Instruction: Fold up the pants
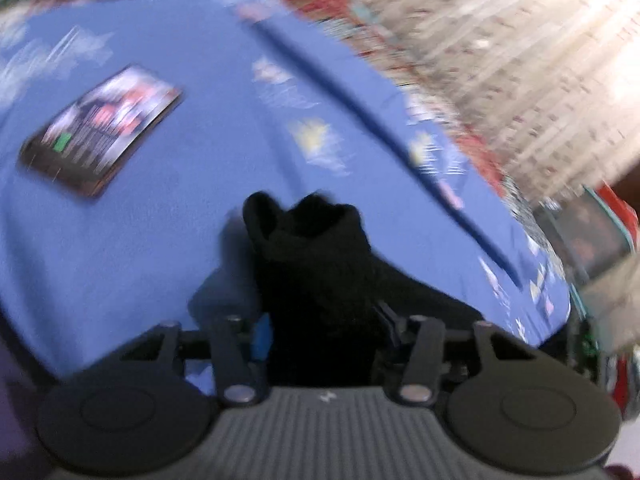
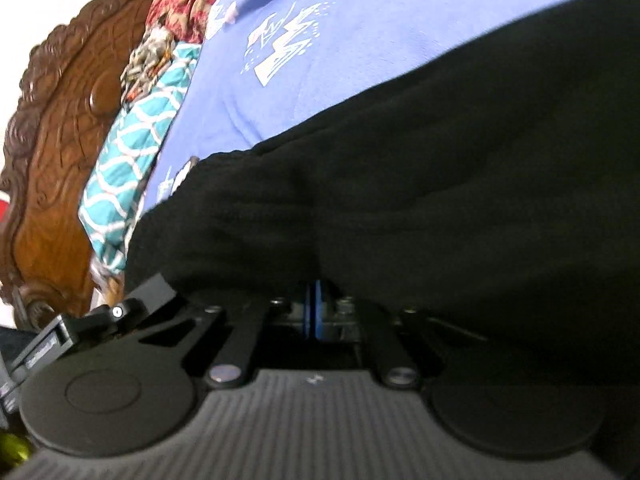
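Left wrist view, blurred: left gripper [image 1: 320,332] pinching a bunched fold of black pants [image 1: 316,264], raised over a blue bedsheet [image 1: 168,232] with pale printed shapes. Phone [image 1: 100,128] lying on the sheet, well apart from the cloth.

Right wrist view: right gripper [image 2: 314,312] pressed together on the pants [image 2: 420,208], blue pads nearly touching under draped black cloth. Beyond, blue bedsheet [image 2: 340,64], teal patterned pillow [image 2: 132,152], carved wooden headboard [image 2: 60,128].
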`<move>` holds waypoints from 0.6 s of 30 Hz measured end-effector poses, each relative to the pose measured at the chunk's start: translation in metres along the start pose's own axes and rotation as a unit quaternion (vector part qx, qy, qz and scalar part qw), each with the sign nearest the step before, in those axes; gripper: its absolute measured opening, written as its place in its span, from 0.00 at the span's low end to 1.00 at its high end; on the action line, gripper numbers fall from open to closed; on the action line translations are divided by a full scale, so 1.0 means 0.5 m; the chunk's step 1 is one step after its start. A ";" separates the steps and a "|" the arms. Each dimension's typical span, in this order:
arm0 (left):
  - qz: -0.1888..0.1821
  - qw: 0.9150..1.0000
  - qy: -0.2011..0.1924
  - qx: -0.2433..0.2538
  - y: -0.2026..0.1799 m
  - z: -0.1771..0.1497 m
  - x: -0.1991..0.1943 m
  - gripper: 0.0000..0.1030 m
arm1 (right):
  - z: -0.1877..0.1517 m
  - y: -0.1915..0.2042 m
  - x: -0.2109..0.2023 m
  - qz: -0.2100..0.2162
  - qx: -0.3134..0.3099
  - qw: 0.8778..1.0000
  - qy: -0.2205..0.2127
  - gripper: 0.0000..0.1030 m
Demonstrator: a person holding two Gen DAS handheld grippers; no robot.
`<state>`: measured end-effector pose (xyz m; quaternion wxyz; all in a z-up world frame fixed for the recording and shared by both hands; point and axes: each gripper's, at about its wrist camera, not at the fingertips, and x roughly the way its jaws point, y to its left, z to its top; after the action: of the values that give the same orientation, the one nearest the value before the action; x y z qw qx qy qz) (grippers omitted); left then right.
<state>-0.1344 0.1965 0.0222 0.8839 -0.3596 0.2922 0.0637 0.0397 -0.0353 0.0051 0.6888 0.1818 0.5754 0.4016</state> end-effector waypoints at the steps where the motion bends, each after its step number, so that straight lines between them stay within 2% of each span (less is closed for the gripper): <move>1: -0.007 1.000 -0.008 0.029 -0.029 0.000 -0.005 0.42 | -0.001 0.000 0.002 0.006 0.008 1.000 -0.001 0.04; 3: -0.014 0.996 -0.017 0.085 -0.085 -0.006 -0.006 0.42 | -0.004 -0.003 -0.006 0.018 0.023 1.000 -0.003 0.07; 5: -0.027 0.989 -0.017 0.145 -0.145 -0.021 0.000 0.42 | -0.007 -0.007 -0.027 0.025 0.032 0.999 -0.016 0.11; 7: -0.049 0.980 -0.006 0.193 -0.200 -0.037 0.013 0.40 | -0.009 -0.019 -0.066 0.033 0.043 0.997 -0.054 0.11; 9: -0.061 0.967 0.000 0.246 -0.250 -0.061 0.029 0.40 | -0.007 -0.043 -0.120 0.030 0.062 0.993 -0.097 0.11; 11: -0.076 0.953 0.021 0.291 -0.287 -0.087 0.055 0.39 | -0.009 -0.076 -0.171 0.011 0.089 0.987 -0.136 0.11; 14: -0.093 0.938 0.082 0.323 -0.313 -0.131 0.114 0.38 | -0.026 -0.134 -0.240 -0.010 0.133 0.974 -0.183 0.13; 15: -0.091 0.933 0.088 0.336 -0.321 -0.148 0.123 0.39 | -0.036 -0.151 -0.259 -0.008 0.148 0.969 -0.196 0.19; 16: -0.085 0.928 0.085 0.354 -0.328 -0.165 0.124 0.41 | -0.044 -0.163 -0.272 -0.004 0.159 0.966 -0.206 0.34; 17: -0.080 0.921 0.078 0.373 -0.336 -0.177 0.120 0.45 | -0.050 -0.172 -0.281 -0.003 0.169 0.962 -0.215 0.45; 18: -0.082 0.916 0.078 0.386 -0.343 -0.186 0.112 0.54 | -0.054 -0.176 -0.287 -0.004 0.179 0.957 -0.226 0.61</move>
<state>-0.0767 0.0028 0.0403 0.9305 -0.0172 0.3315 -0.1550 0.0426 -0.2042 0.0278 0.7589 0.3860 0.4677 0.2374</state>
